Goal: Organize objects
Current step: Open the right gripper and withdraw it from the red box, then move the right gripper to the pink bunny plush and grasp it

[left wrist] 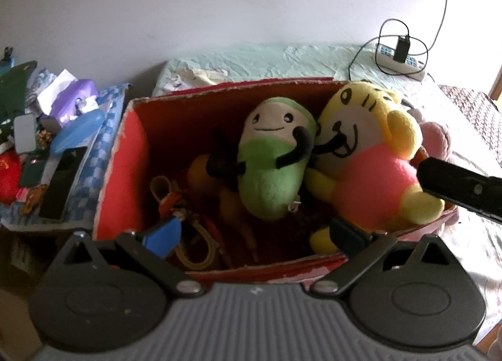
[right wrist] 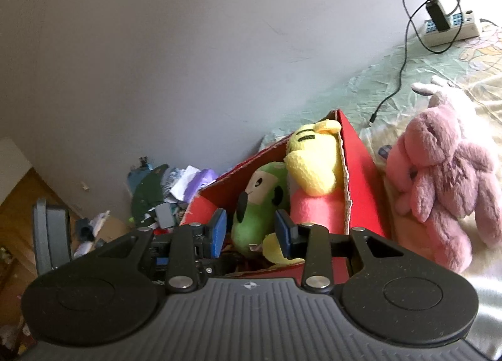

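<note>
Red box on the bed, toys inside

The bed (right wrist: 392,84) carries the red box (left wrist: 125,153), holding the yellow plush (left wrist: 370,153) and green plush (left wrist: 269,172); a pink rabbit (right wrist: 445,185) sits just beside. Left tongs (left wrist: 254,232) gape wide; right tongs (right wrist: 251,229) stand partly parted, empty.

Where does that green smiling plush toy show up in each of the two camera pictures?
Left wrist view: the green plush lies mid-picture inside the red box, leaning against the yellow and pink plush.
Right wrist view: it sits low in the middle, just beyond the gripper's blue fingertips.
Shared landmark: the white power strip on the bed, upper right in both.
</note>
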